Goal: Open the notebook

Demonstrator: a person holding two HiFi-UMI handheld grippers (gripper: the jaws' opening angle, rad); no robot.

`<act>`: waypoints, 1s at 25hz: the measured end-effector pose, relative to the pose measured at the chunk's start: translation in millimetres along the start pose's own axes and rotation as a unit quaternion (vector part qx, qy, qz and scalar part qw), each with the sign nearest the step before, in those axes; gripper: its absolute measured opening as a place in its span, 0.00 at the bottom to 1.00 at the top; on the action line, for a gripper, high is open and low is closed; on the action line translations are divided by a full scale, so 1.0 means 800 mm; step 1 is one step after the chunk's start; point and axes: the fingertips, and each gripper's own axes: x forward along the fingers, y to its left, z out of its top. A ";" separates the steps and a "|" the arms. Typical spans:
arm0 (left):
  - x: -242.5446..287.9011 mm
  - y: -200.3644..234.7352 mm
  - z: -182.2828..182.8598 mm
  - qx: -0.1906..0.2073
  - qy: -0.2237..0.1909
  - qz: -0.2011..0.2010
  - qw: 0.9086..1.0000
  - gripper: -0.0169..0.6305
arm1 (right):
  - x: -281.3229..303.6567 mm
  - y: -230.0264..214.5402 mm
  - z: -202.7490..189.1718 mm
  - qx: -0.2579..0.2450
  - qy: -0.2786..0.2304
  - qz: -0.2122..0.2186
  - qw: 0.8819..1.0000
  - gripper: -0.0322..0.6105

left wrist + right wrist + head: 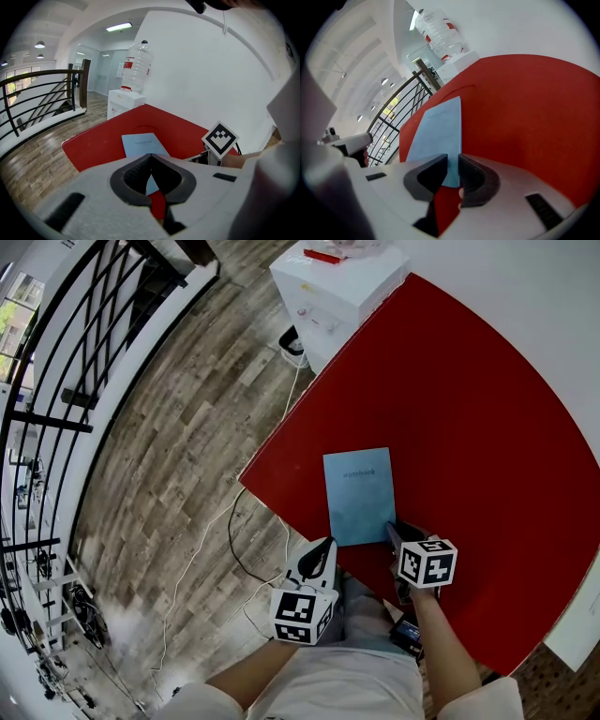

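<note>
A closed light blue notebook (359,493) lies flat on the red table (469,409), close to the near edge. My right gripper (394,529) rests at its near right corner. In the right gripper view the jaws stand a narrow gap apart, open (453,159), and the notebook (436,136) lies just beyond them, its right edge in line with the gap. My left gripper (326,544) hovers off the table's near edge, just left of the notebook's near left corner. It is shut (151,158) with nothing in it, and the notebook (143,143) lies ahead of it.
A white water dispenser (337,287) with a bottle (136,65) stands at the table's far corner. A black railing (84,381) runs along the left. White cables (234,540) trail over the wooden floor beside the table's left edge.
</note>
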 end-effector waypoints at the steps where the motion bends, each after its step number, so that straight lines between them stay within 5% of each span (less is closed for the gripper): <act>1: -0.001 -0.001 0.000 0.000 0.000 0.000 1.000 0.03 | -0.001 0.001 0.001 0.002 0.000 -0.001 1.000 0.16; 6: -0.004 0.001 -0.001 -0.002 0.003 0.004 1.000 0.03 | -0.005 0.009 0.003 0.007 -0.014 -0.005 1.000 0.09; 16: -0.007 0.005 -0.007 -0.001 0.003 0.013 1.000 0.03 | -0.021 0.015 0.015 0.042 -0.058 0.010 0.997 0.08; 25: -0.013 -0.004 0.001 0.002 -0.007 0.008 1.000 0.03 | -0.067 0.021 0.045 0.024 -0.100 0.003 0.995 0.06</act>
